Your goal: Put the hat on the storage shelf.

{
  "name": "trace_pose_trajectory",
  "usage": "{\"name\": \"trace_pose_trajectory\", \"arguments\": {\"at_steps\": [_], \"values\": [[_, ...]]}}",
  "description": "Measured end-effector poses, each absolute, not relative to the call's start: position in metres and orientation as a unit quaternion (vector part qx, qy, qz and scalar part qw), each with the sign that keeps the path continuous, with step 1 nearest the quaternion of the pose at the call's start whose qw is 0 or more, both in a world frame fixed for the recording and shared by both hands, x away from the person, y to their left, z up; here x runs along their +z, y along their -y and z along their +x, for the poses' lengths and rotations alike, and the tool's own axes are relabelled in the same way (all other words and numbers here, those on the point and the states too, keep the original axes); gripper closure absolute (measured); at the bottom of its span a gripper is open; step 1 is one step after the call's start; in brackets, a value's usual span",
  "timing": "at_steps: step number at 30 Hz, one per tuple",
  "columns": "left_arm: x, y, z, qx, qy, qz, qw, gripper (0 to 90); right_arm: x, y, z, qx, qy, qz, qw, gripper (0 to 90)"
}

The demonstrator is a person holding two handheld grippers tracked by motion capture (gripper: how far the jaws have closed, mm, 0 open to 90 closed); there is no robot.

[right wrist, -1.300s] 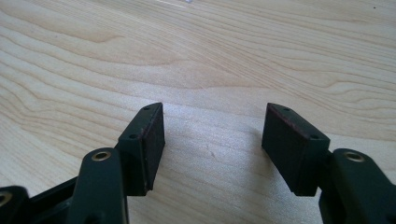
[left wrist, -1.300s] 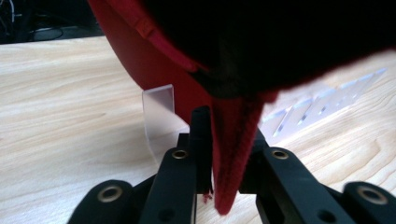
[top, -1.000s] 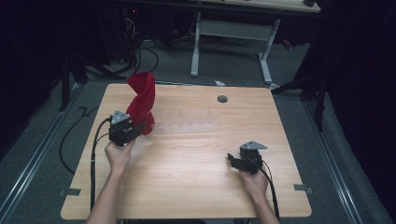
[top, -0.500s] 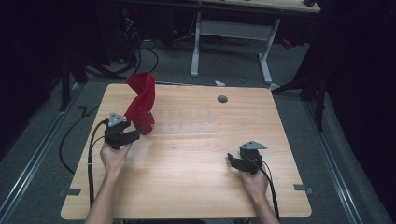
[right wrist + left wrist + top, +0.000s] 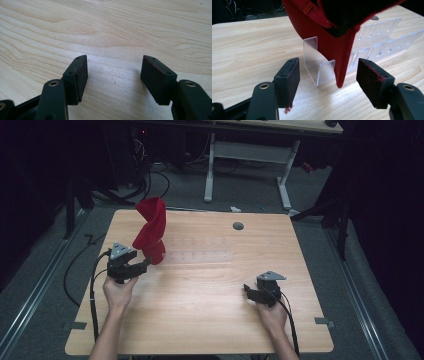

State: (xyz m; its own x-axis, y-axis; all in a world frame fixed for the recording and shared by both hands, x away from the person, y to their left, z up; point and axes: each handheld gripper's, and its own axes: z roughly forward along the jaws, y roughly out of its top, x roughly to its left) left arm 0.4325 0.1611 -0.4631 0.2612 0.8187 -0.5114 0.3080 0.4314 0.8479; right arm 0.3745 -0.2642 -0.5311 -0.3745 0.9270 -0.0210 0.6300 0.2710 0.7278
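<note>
One clear stand point(image 5: 318, 62) under the red cap point(image 5: 332, 32) appears in the left gripper view.

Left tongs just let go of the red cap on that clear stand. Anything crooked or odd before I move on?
The red cap sits twisted on the clear stand, its brim tip hanging down almost to the table. The left tongs have just been opening and stand clear of the brim.

no readable text, labels or signs
</note>
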Motion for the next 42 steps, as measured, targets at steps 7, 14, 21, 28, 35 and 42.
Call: {"name": "trace_pose_trajectory", "arguments": {"at_steps": [7, 14, 21, 28, 35, 42], "values": [[-0.464, -0.168, 0.426, 0.207, -0.577, 0.496, 0.615, 35.3, -0.531, 0.264, 0.375, 0.323, -0.763, 0.51, 0.23, 39.1], [-0.463, -0.17, 0.418, 0.204, -0.574, 0.493, 0.621, 35.3, -0.531, 0.264, 0.374, 0.323, -0.763, 0.51, 0.229, 39.1], [-0.462, -0.173, 0.407, 0.201, -0.575, 0.494, 0.621, 34.8, -0.531, 0.264, 0.375, 0.323, -0.763, 0.51, 0.23, 39.1], [-0.461, -0.175, 0.395, 0.192, -0.574, 0.49, 0.628, 34.3, -0.531, 0.264, 0.374, 0.323, -0.763, 0.51, 0.23, 39.0], [-0.464, -0.173, 0.386, 0.183, -0.575, 0.493, 0.627, 33.0, -0.531, 0.264, 0.374, 0.323, -0.763, 0.51, 0.23, 39.0], [-0.47, -0.167, 0.378, 0.172, -0.573, 0.498, 0.628, 32.1, -0.531, 0.264, 0.374, 0.323, -0.763, 0.51, 0.23, 39.0]]}}
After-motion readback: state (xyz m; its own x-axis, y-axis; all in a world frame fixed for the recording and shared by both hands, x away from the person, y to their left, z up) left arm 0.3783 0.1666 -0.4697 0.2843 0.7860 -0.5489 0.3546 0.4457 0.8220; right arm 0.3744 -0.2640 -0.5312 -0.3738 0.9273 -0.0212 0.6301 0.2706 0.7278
